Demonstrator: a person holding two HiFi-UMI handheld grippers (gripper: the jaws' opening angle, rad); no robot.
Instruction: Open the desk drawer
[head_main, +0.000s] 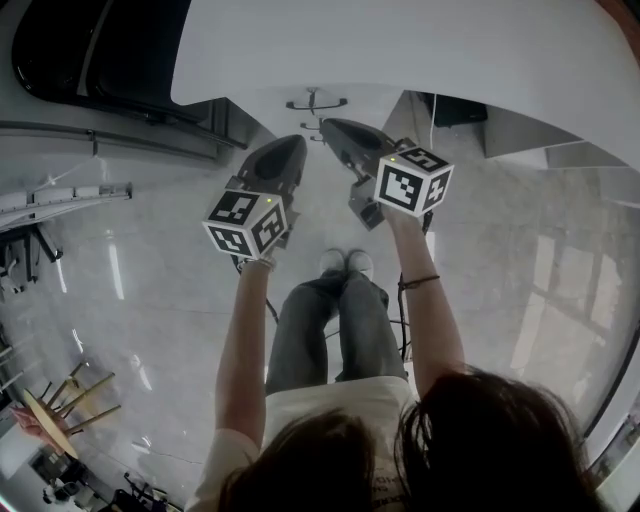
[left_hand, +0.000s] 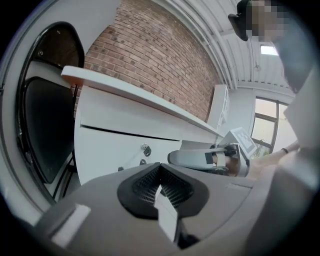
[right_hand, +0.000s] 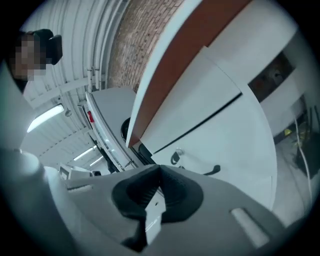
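Jaws sit pressed together, empty, on the left gripper and the right gripper. Ahead, the closed drawer carries a lock. Just beside that lock, its dark handle looks rigid and best hooked; the front is likely stiff and smooth-sliding.

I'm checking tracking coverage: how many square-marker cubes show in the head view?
2. One marker cube sits on the left gripper, left of the person's legs; the other sits on the right gripper, right of them. None seems hidden.
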